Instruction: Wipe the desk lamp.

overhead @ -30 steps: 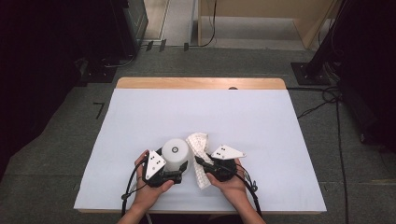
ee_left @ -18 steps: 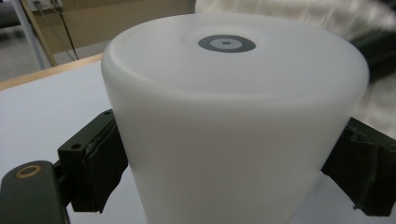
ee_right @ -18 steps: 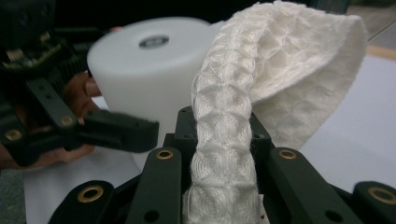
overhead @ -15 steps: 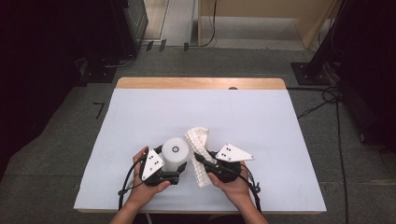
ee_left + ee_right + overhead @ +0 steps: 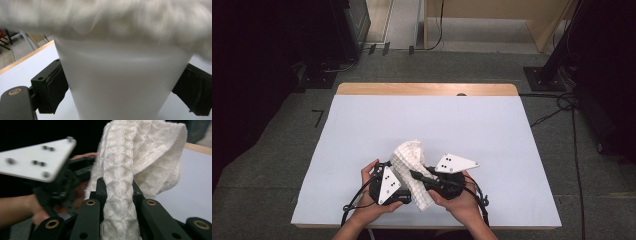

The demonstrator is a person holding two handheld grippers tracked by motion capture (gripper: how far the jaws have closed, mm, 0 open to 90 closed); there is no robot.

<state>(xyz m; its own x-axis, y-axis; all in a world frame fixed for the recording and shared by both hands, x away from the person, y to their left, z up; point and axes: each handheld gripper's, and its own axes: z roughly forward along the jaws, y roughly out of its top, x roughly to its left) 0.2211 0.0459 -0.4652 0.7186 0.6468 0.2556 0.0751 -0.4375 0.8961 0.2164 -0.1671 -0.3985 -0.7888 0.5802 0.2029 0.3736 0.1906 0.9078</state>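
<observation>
White waffle-weave cloth (image 5: 117, 185) pinched in closed right tongs (image 5: 117, 220), draped over white plastic cup (image 5: 122, 87) clamped steady by left tongs (image 5: 120, 95), likely for wiping.

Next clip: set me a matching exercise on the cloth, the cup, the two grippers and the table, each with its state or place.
Things:
1. white waffle cloth
2. white cup
3. right gripper
4. table

States:
a. bare wooden strip along the far edge
b. clamped between the left gripper's fingers
c. draped over the cup's top
d. shut on the cloth

Pairs: 1-c, 2-b, 3-d, 4-a
</observation>
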